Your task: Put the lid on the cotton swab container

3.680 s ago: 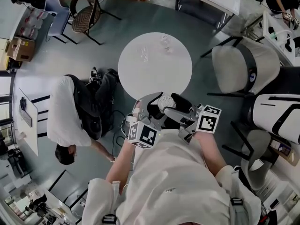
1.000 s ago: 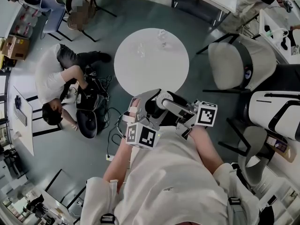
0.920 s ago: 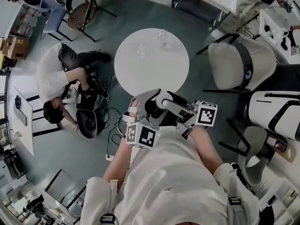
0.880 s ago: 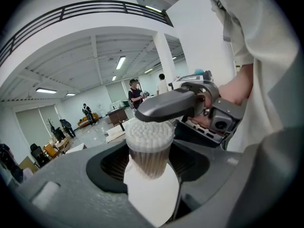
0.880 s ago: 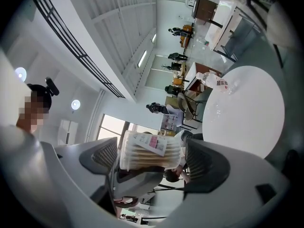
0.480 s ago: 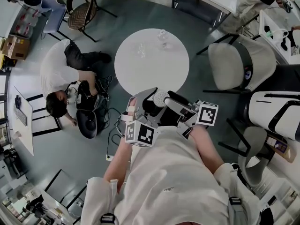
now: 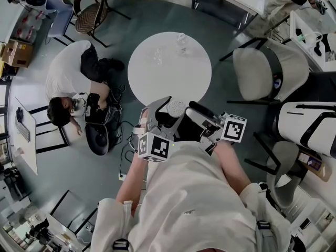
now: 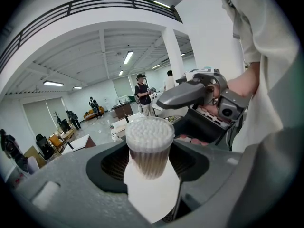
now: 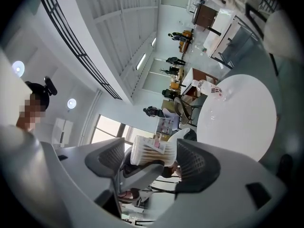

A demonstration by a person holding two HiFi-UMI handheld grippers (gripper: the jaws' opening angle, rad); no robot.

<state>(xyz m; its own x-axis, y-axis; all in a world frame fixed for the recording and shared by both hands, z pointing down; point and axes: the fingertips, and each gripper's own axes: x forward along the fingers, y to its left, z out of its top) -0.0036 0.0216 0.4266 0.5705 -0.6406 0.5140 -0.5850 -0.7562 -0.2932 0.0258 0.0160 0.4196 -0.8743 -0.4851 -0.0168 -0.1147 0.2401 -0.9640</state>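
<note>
Your left gripper (image 8: 151, 170) is part-way open and clamped on the cotton swab container (image 8: 149, 146). Both pads press its sides, and it's upright and held up in the air. Swabs (image 8: 149, 128) fill it to the rim, white tips showing on top. No separate lid shows in any view, and I can't tell if a clear one already sits over the tips.

Your right gripper (image 9: 152, 161) is also part-way open and its jaws have just been closing. In the right gripper view the container lies between the tips, on its side as that camera sees it. No pad looks to press it and there's a thin gap on the white-tip side, so this gripper has hold of nothing.

In the head view both grippers meet close in front of your body. The container is just at the near edge of the round white table (image 7: 173, 83), not resting on it. There's floor (image 7: 118, 25) underneath, and a person (image 7: 65, 83) crouches well off to the left, not involved.

Risks, as I judge them:
- If the top is open, tipping the left gripper further forward spills swabs.
- If the right jaws close on while off-centre, they shove the container sideways in the left grip. It twists or pops out, and off the table edge it goes to the floor.
- Squeezing from both grippers at once could crush or skew the thin wall, and then a lid won't seat.
- With no lid in the right jaws, capping can't happen until one is found.
</note>
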